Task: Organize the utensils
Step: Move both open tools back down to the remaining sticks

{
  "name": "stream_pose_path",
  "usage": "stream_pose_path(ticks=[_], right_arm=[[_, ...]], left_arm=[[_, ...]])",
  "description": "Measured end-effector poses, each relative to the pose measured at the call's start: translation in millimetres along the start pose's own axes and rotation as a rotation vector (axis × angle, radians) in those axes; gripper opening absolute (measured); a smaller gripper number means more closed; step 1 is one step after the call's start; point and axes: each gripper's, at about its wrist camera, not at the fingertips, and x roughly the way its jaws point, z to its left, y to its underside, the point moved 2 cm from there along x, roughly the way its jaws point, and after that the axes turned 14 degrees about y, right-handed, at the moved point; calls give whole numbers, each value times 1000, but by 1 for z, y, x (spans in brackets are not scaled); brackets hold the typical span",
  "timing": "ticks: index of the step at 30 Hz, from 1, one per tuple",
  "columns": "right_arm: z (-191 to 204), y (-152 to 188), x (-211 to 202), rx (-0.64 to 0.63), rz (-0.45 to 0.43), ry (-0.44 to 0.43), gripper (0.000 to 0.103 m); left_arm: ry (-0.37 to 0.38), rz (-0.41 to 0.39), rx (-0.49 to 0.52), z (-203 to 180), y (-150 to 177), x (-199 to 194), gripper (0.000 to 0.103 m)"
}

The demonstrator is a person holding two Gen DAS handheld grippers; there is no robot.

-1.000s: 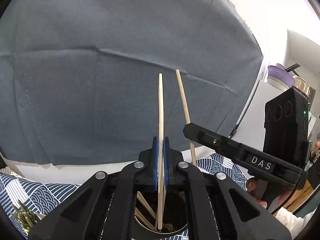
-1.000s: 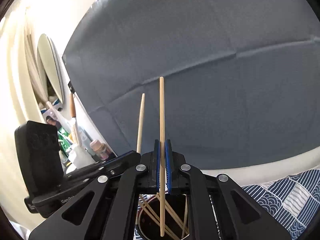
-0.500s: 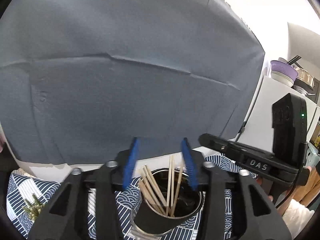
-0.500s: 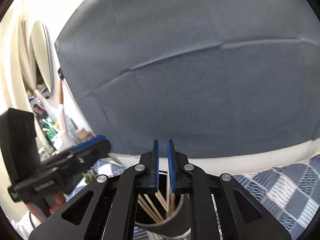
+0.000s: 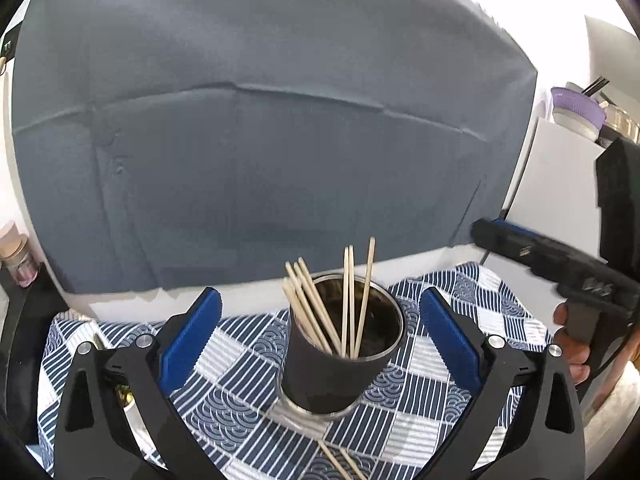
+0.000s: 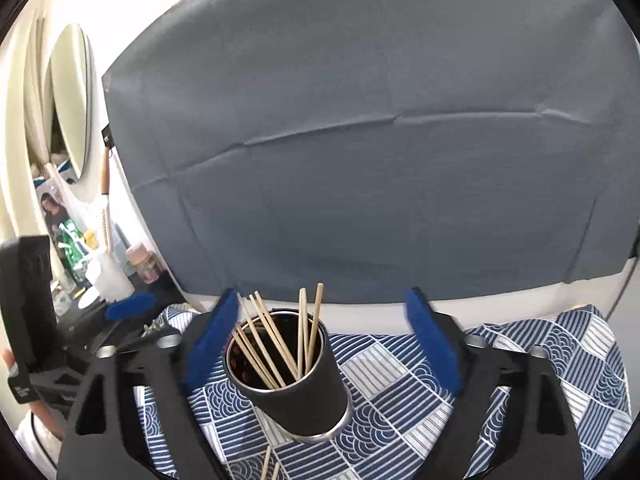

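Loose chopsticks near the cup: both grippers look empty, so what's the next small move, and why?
Probably lower one gripper toward the loose chopsticks lying on the patterned cloth in front of the cup. The left gripper and right gripper have just been opening, nothing lies between their jaws, and the other chopsticks stand in the cup.

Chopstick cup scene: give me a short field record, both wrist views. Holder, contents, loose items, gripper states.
holder: black cup, upright on blue patterned cloth
contents: wooden chopsticks standing in cup, leaning apart
loose items: chopsticks on cloth in front of cup, partly hidden
left gripper: open, jaws have just been opening, nothing held
right gripper: open, jaws have just been opening, nothing held
backdrop: grey fabric sheet
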Motion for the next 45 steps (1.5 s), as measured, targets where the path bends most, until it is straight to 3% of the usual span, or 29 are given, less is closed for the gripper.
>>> stream_pose_path(ticks=[8,14,19,26,38,45], right_arm=[[-13,15,-36,-5,13,18,93],[-32,36,-62,30,20,83,95],[-45,62,-65,4,145,164,95],[-51,107,-65,8,267,105,95],[-7,203,-44,-168,470,73,95],[13,241,-21,-204,599,42,95]], left_arm=[[-17,33,-75,-12,22,-12,97],[-32,72,-126,-24,46,-21,97],[-54,113,-154,-31,75,-25,97],[-89,202,-190,-37,117,-23,97],[-213,364,-238,-15,168,-14,97],[-229,439,-262,8,186,-9,97]])
